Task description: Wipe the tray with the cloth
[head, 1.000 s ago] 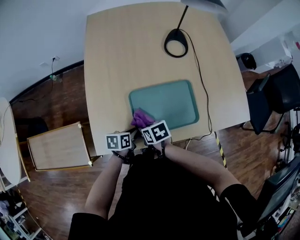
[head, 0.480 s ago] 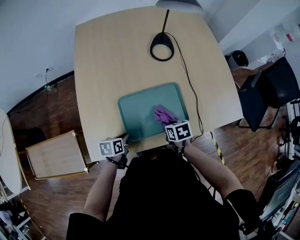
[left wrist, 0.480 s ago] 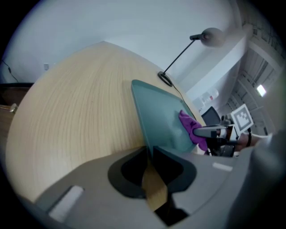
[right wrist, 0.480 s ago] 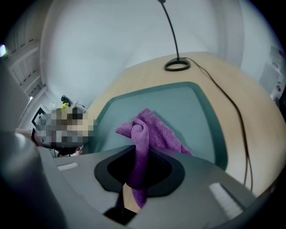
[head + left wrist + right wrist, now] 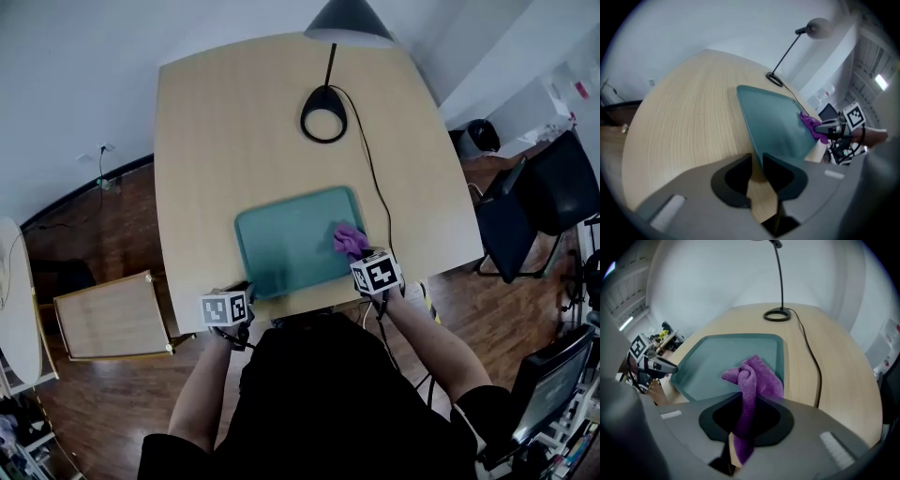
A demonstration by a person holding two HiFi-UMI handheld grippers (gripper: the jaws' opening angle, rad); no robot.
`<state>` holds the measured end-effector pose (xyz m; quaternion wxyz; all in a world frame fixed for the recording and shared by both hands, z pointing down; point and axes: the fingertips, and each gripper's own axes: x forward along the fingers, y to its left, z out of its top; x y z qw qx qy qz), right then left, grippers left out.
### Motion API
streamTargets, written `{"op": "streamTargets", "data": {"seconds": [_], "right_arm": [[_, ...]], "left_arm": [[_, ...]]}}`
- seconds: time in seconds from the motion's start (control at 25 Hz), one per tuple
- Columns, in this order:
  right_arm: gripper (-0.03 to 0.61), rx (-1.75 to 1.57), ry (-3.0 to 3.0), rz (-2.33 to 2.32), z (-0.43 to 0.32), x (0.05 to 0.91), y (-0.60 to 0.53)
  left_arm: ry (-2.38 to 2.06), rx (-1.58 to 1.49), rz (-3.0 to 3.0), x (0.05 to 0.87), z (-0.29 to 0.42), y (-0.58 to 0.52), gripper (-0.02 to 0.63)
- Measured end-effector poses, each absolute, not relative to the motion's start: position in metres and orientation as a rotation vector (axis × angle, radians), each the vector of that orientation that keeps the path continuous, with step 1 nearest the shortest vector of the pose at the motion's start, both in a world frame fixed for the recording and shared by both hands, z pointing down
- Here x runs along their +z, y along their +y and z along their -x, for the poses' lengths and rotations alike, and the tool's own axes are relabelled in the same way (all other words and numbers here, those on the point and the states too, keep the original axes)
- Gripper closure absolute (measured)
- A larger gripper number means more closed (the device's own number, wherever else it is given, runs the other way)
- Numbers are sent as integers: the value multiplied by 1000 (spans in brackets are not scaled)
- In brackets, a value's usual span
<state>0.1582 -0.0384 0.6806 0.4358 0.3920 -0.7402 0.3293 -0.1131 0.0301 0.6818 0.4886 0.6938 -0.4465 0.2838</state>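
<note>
Mid-wipe, seemingly — purple cloth (image 5: 757, 378) clamped in right gripper (image 5: 749, 403), down on tray (image 5: 281, 246) by its right rim; left gripper (image 5: 758, 164) just been easing apart, tray's near corner loose between its jaws; further passes probably left

Soft, even indoor light with no hard shadows. The head view bends the pale wooden table (image 5: 234, 141) and the walls in a fisheye curve, and the teal plastic tray (image 5: 291, 248) looks slightly smeared. Both gripper views are circular with black corners and a blurred near foreground. The crumpled purple cloth (image 5: 757, 380) is fairly sharp. A white ceiling light strip (image 5: 881, 82) glares.
</note>
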Motion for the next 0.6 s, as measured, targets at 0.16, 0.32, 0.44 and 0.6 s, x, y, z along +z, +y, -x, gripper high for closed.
{"op": "streamTargets", "data": {"seconds": [0.16,0.32,0.44,0.6], "right_arm": [[515,670,-1848,-859,-145,677,-55],[515,524,-1859,-798,-132,668,-93],[515,484,-1854,-775,-120,669,-126],[515,455,-1839,-743,-118,670,-165]], "left_arm": [[-1107,853,-1768,679,117,17,494],[-1072,881,-1739,686,112,15,494],[-1092,879,-1726,687,116,19,495],[-1099,920,-1726,686,110,17,497]]}}
